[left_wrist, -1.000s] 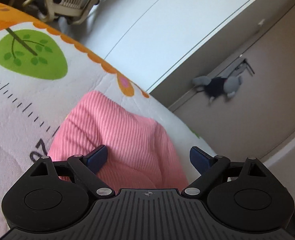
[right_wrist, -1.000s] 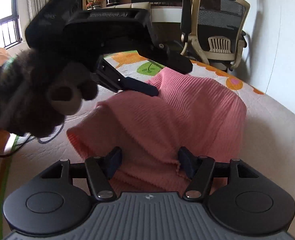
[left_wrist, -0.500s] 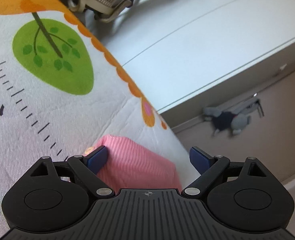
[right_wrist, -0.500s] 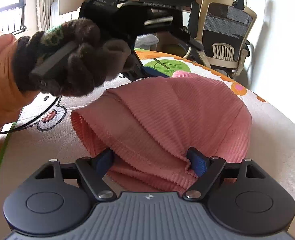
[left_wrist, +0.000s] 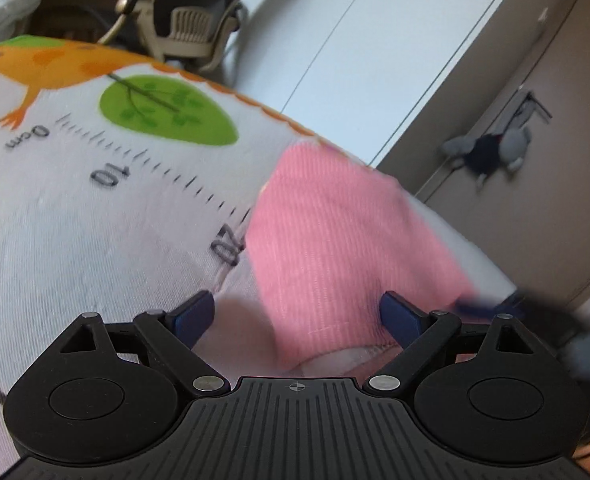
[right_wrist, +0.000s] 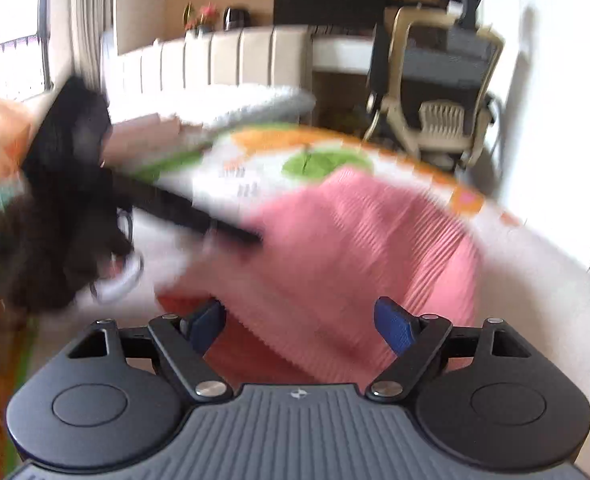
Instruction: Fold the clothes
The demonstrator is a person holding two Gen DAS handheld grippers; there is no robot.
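A pink ribbed garment (left_wrist: pixel 335 248) is seen lying bunched on a printed mat (left_wrist: pixel 75 208), spread between and ahead of the jaws of both grippers. The left gripper (left_wrist: pixel 297 314) is held with jaws wide apart, nothing clamped. The right gripper (right_wrist: pixel 301 322) is likewise spread, the cloth lying between its blue fingertips (right_wrist: pixel 393 326). An office chair (right_wrist: pixel 439 92) is seen beyond the mat.

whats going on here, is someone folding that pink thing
Yes. A person holding a two-finger gripper in each hand is folding a pink ribbed garment on a printed mat. Both the left gripper and the right gripper are open with the cloth lying between their fingers, neither clamped on it. The garment is bunched and partly doubled over, not yet flat. The pictures are motion-blurred.
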